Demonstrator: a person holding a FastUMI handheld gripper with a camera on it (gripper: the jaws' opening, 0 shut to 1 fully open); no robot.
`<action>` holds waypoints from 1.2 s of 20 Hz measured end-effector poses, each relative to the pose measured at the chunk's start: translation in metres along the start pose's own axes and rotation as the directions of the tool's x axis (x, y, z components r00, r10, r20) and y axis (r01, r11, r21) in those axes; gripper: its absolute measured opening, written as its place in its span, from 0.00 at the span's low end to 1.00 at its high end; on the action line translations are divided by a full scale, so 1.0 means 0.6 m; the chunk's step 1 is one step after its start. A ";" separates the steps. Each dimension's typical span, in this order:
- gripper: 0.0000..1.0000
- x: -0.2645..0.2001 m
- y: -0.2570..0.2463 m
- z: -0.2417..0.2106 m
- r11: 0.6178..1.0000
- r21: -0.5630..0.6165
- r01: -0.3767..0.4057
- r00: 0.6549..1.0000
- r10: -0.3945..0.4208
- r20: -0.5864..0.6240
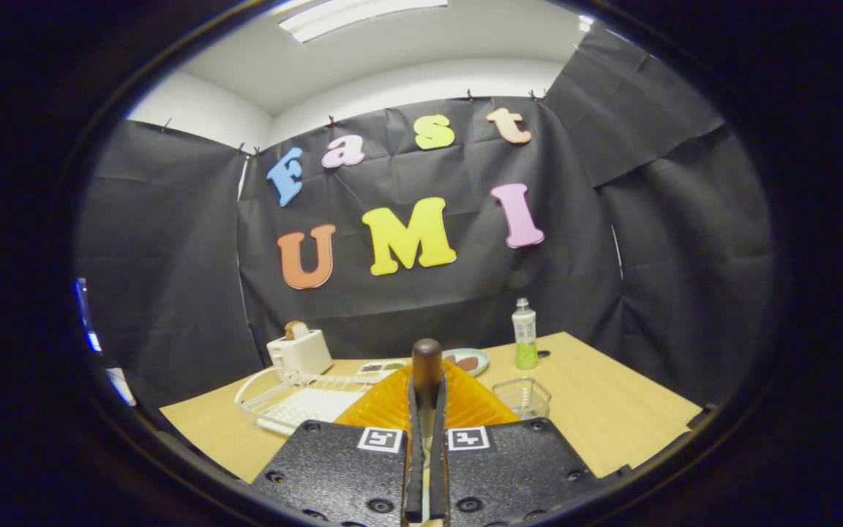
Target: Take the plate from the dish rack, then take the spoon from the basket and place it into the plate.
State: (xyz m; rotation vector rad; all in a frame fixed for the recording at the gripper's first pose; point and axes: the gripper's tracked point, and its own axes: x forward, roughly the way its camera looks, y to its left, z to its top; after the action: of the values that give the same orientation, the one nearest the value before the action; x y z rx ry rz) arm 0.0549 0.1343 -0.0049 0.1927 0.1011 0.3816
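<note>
Wooden table (612, 410) under everything. White wire dish rack (297, 399) left of fingers, toaster (299, 353) behind it. Orange ribbed plate (392, 406) flat just beyond fingertips. Gripper (426, 439) nearly closed, both fingers pinching spoon (426, 366), brown handle end sticking up over plate. Clear basket (522, 397) right of plate. Green bottle (525, 334) farther back.

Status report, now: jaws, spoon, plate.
Gripper jaws shut on spoon, handle end up. Orange plate just ahead, out of dish rack. Basket beside plate. Nothing in the way.

plate (392, 406) between rack (290, 399) and basket (524, 397)
</note>
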 end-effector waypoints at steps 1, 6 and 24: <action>0.09 0.000 0.007 -0.023 1.000 0.023 -0.009 1.000 0.009 -0.022; 0.09 0.006 0.027 -0.111 0.986 0.162 -0.030 0.992 0.050 -0.116; 0.62 0.043 -0.040 -0.216 0.973 0.213 0.087 0.972 -0.036 -0.234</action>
State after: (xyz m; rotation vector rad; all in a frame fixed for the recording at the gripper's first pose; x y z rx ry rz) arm 0.0699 0.1441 -0.1381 0.3659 0.3778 0.3286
